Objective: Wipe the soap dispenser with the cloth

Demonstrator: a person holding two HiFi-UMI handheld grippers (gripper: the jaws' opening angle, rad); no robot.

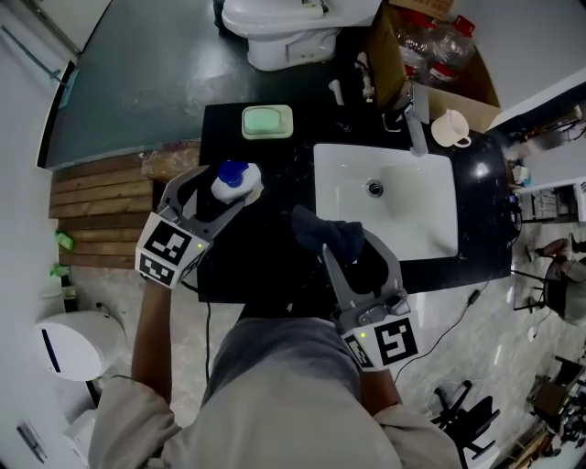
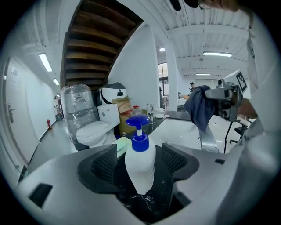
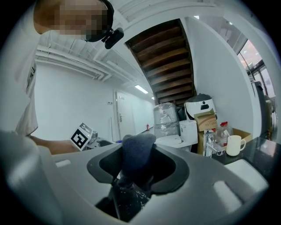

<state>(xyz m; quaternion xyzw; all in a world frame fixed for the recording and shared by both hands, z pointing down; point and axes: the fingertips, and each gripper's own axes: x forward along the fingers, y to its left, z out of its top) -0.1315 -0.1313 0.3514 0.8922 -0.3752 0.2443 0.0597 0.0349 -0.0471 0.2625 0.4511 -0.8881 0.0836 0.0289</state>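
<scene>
Grey shirt, then black tabletop: on the left gripper fingers gape around the soap dispenser; on the right gripper fingers clamp the cloth beside the white sink, toilet beyond.

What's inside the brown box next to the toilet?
Clear plastic bottles fill the cardboard box. Whatever lies beneath them at the bottom is covered.

Soap dispenser on black counter

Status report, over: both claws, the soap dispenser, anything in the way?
Left claw open around soap dispenser, not gripping. Right claw shut on cloth, apart from dispenser. Nothing seen between them.
</scene>
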